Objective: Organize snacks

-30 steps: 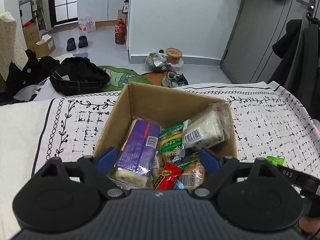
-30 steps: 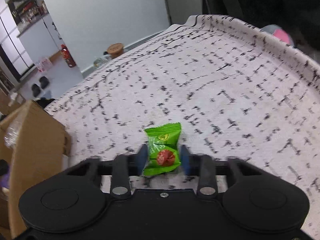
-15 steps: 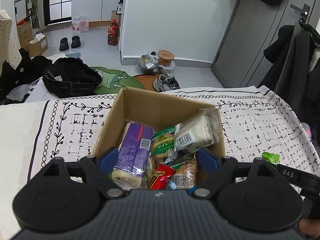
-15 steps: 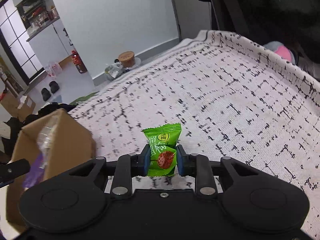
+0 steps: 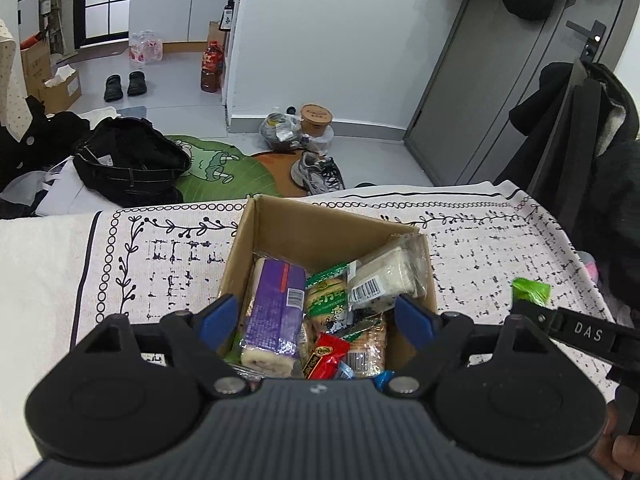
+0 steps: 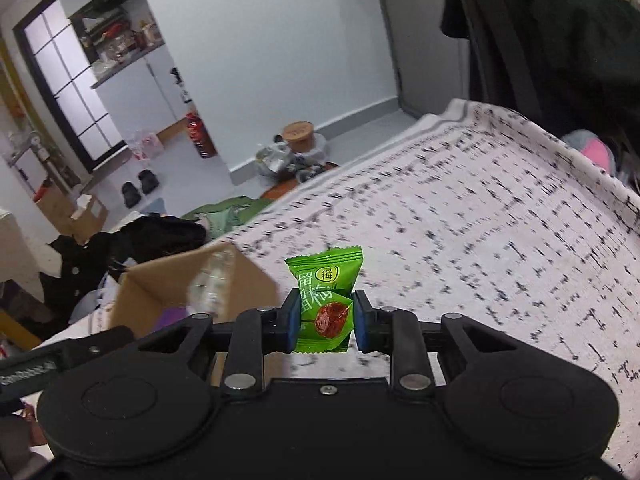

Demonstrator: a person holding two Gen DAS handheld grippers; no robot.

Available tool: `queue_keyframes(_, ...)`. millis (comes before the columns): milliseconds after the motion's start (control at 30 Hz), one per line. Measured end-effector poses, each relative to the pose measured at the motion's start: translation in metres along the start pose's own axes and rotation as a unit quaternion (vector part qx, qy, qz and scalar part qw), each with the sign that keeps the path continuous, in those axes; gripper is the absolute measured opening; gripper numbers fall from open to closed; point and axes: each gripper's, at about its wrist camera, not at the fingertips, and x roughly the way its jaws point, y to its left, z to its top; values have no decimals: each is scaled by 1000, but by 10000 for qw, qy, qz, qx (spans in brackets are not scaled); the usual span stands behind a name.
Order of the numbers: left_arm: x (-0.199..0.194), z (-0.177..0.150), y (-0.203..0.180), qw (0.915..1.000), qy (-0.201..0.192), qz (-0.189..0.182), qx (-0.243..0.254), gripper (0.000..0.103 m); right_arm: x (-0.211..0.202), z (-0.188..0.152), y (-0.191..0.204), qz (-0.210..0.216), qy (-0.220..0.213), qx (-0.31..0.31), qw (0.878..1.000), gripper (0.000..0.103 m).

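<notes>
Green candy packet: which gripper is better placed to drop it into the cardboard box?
Right. The right gripper is shut on the green candy packet, held off the patterned cloth beside the cardboard box. The left gripper hangs open and holds nothing above the box's snacks.

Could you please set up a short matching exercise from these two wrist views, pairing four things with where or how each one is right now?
Things:
1. green candy packet
2. purple-wrapped roll
3. left gripper
4. cardboard box

States:
A. open, fingers wide apart above the box
B. standing on the patterned cloth
C. clamped between the right gripper fingers
D. lying inside the box, along its left wall

Pairs: 1-C, 2-D, 3-A, 4-B
</notes>
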Motion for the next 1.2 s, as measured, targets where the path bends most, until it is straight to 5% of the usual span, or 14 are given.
queue_keyframes(800, -18, 7, 35, 9996, 91, -225, -149, 85, -2, -2, 70, 630, 124, -210, 9977, 27)
queue_keyframes(1200, -15, 5, 39, 9996, 187, -115, -171, 86, -6, -3, 58, 766, 221, -75, 9968, 42)
